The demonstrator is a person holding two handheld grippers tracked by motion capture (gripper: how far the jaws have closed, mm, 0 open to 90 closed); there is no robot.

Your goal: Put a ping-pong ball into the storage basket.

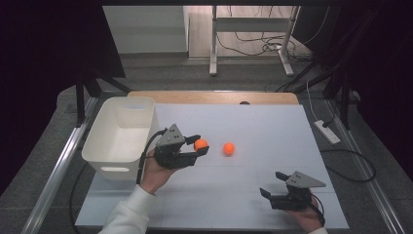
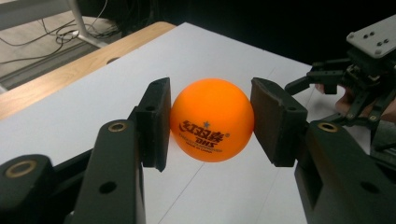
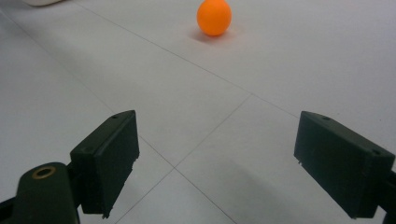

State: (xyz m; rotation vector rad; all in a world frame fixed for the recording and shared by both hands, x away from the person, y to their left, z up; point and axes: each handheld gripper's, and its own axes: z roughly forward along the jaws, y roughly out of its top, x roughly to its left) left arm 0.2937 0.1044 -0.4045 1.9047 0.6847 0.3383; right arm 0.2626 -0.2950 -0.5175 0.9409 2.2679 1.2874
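Left tongs (image 1: 199, 145) pinch an orange ball (image 2: 212, 120) above the tabletop (image 1: 263, 122), right of a white bin (image 1: 122, 131). Second ball (image 1: 229, 148) lies just beside them. Right tongs (image 3: 231, 163) gape wide, empty, near the front edge.

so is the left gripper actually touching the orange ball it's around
Touching. In the left gripper view, both pads of the left gripper press against the sides of the orange ball, with no gap on either side.
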